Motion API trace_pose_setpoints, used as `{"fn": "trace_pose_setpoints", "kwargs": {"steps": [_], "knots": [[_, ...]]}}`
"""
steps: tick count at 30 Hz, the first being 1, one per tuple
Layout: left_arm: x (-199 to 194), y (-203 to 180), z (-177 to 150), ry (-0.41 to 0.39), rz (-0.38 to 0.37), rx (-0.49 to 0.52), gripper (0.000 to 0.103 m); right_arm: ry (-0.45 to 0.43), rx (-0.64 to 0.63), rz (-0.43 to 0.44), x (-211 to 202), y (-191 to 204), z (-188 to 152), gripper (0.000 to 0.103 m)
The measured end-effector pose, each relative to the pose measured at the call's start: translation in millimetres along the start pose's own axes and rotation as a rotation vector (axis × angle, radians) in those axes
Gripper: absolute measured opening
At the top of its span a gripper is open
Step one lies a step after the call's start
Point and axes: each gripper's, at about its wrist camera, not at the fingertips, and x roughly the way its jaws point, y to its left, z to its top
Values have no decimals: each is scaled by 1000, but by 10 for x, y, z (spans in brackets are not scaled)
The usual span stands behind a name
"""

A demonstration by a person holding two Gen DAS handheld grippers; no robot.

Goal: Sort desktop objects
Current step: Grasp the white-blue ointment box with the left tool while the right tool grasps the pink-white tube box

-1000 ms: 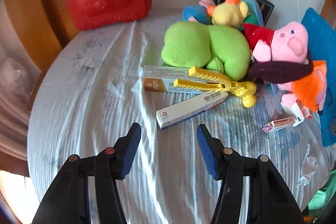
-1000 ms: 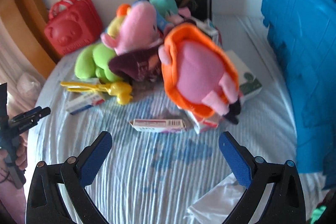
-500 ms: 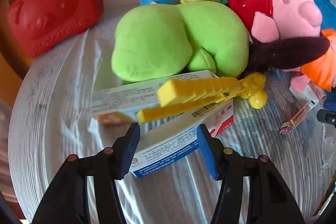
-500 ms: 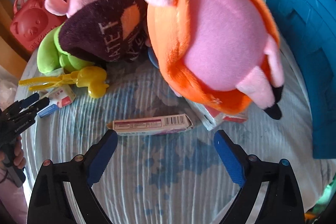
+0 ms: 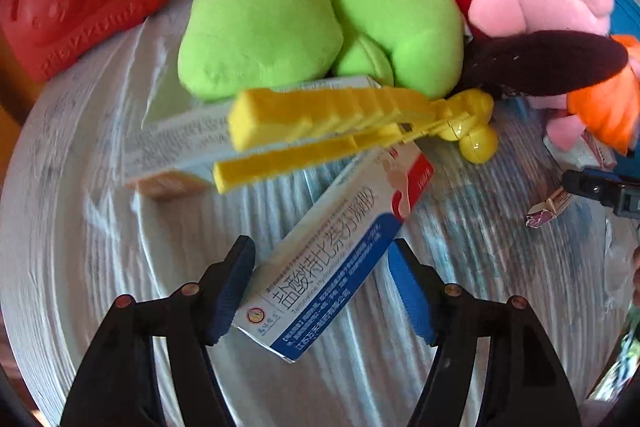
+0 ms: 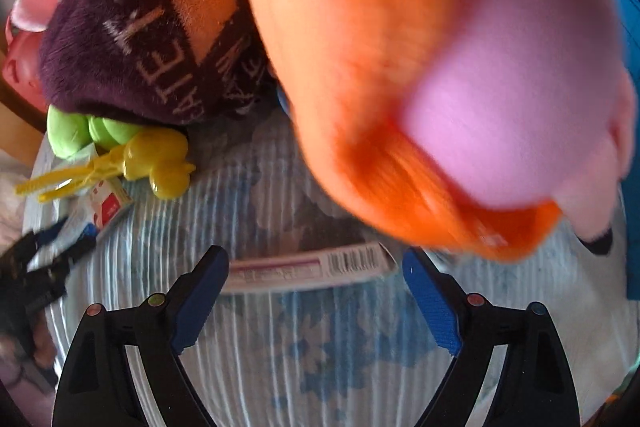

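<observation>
The left gripper [image 5: 322,291], jaws just widened and unclenched, straddles the blue-white box [image 5: 336,263] lying below the yellow clip [image 5: 340,131]. The right gripper [image 6: 316,301], released, brackets the pink-striped box [image 6: 308,267] beneath the orange plush [image 6: 420,75].

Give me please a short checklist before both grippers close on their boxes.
1. Blue-and-white box lies between the left gripper pads, jaws just opened wider: ok.
2. Left pads not yet pressing the box: cannot tell, the near pad looks very close.
3. Yellow clip is off this box: not ok, it lies over the far end.
4. Pink-striped box lies between the right gripper pads, jaws just narrowed: ok.
5. Orange plush toy is clear of the right gripper: not ok, it hangs directly above the box.
</observation>
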Motion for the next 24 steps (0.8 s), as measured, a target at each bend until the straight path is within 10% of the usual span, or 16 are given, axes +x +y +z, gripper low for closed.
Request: {"fn": "trace_pose_setpoints", "kwargs": {"steps": [2,4,5,12,17,24], "knots": [[-14,-5,-62,32,-20,-79,59,2,-7,-16,60,40,8,84],[-27,-29,-156,56,-57,-146,51,3,-34,-47,71,84,-21,31],[-48,-73,-214,56,-55,-156,49,18,-55,-66,82,95,-54,21],[-137,-413,-450,104,-120,-154,45,122,-181,-27,80,115,-300,23],[-191,-409,-283,31,-17,-165,45,92,-159,-4,-56,95,-370,68],[-73,-420,-234,34,20,-161,40,93,-298,20,-178,230,-537,69]]}}
